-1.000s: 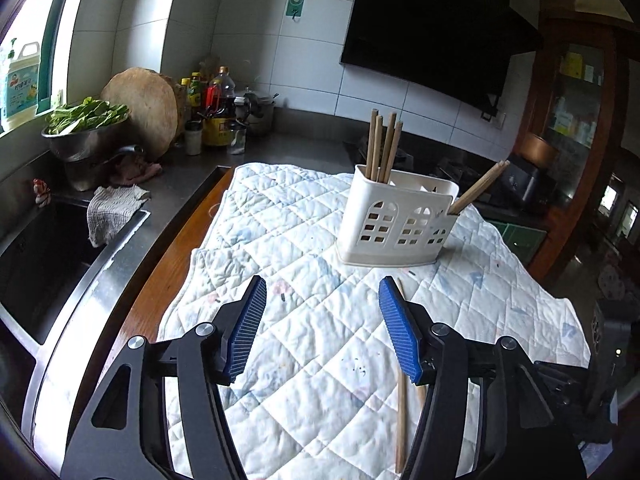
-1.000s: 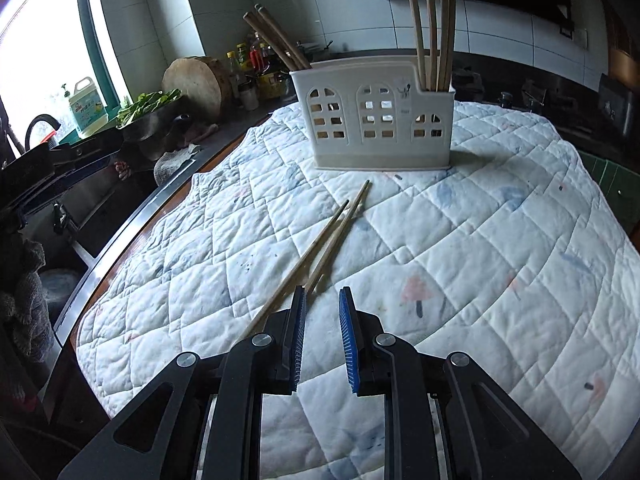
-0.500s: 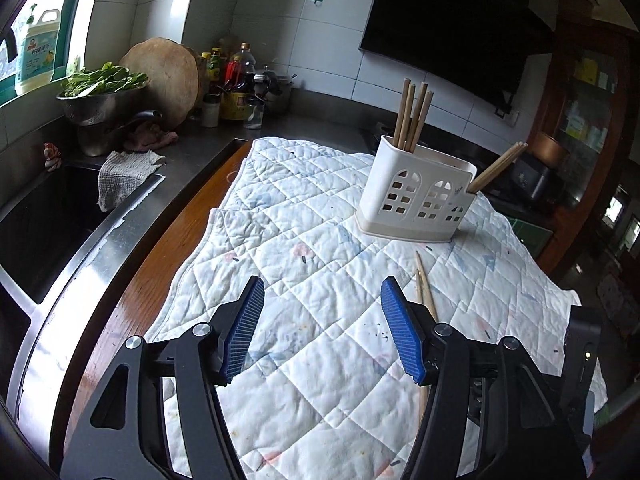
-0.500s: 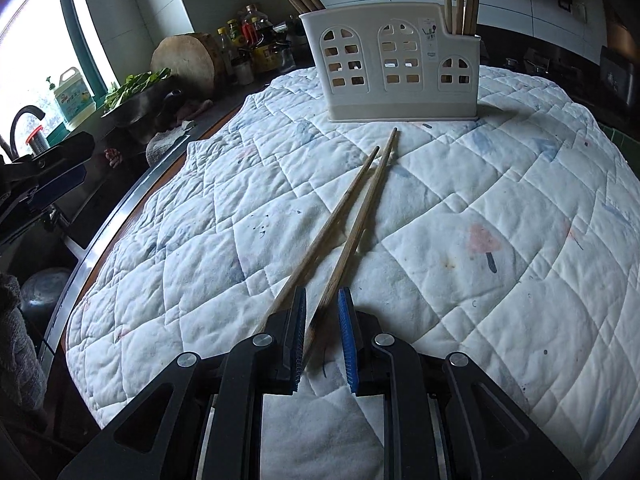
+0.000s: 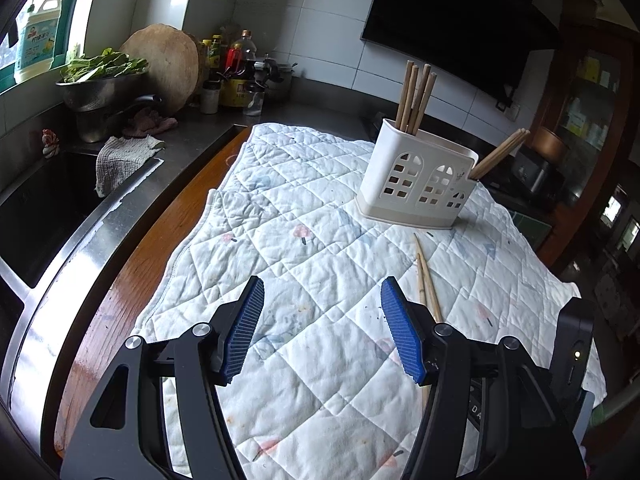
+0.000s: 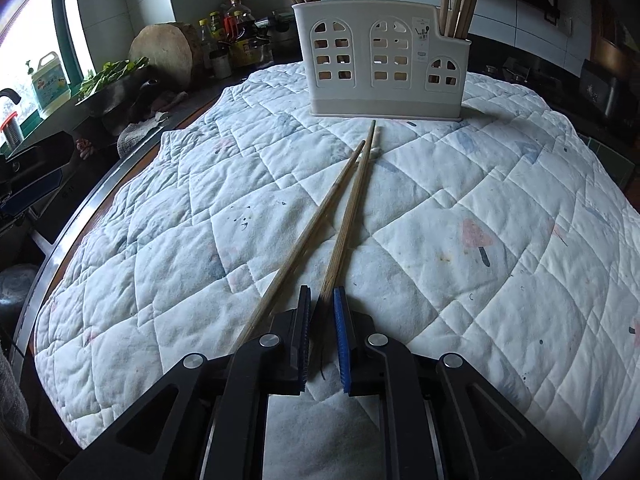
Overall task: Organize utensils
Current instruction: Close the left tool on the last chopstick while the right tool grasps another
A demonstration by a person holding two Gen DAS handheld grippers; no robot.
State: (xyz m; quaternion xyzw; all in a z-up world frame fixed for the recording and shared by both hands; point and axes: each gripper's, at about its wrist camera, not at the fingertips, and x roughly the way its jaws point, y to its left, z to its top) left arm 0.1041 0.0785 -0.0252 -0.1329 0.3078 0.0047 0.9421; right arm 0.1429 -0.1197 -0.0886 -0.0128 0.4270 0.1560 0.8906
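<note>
Two wooden chopsticks lie side by side on the quilted cloth (image 6: 460,184), pointing at the white slotted holder (image 6: 380,60). My right gripper (image 6: 322,294) sits low on the cloth, and its jaws are closing on the near end of the right chopstick (image 6: 352,208). The left chopstick (image 6: 312,232) passes just outside the left pad. My left gripper (image 5: 320,292) hovers open over the cloth with nothing between its pads. The pair of chopsticks (image 5: 426,280) lies just right of it. The holder (image 5: 416,184) has several chopsticks (image 5: 416,96) upright in one end and others leaning out of the other.
A sink (image 5: 36,216) and steel counter run along the left, with a dishcloth (image 5: 120,156), a colander of greens (image 5: 100,76), a round chopping board (image 5: 164,64) and bottles (image 5: 236,68). A wooden board's edge (image 5: 132,264) shows under the cloth.
My right gripper has come down and forward to the chopsticks, and its jaws have narrowed around the right one's near end. My left gripper has sunk a little, still open.
</note>
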